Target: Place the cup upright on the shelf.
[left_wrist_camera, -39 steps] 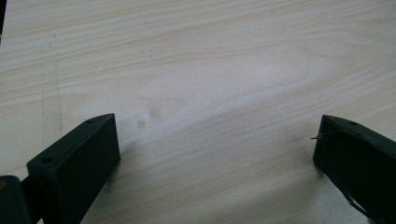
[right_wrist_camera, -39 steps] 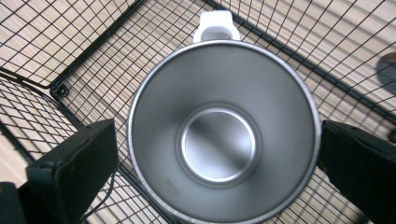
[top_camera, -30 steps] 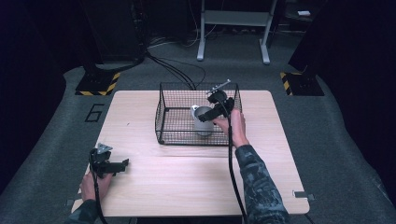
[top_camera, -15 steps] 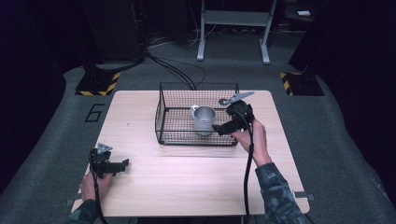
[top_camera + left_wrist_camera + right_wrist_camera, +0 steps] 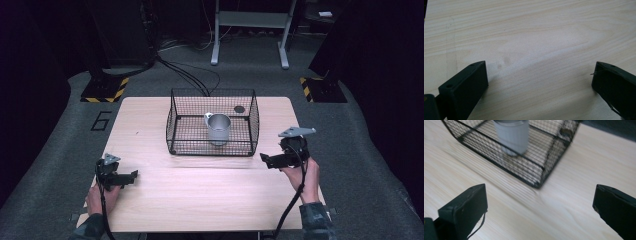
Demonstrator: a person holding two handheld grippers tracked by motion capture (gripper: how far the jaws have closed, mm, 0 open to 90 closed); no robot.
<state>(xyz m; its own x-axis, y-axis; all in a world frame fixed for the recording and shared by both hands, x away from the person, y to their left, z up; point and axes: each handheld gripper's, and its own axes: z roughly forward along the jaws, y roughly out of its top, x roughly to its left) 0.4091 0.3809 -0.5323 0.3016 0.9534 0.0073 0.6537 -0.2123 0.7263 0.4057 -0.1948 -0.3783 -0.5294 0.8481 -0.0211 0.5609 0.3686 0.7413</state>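
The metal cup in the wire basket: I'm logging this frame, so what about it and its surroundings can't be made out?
- Metal cup: in the right gripper view its rim is cut off by the top edge and motion blur smears it.
- Cup's inside: too small and dim in the high view to tell its contents.
- Dark round spot in the wire basket: too small to identify.
- Right gripper: jaw tips too small in the high view.
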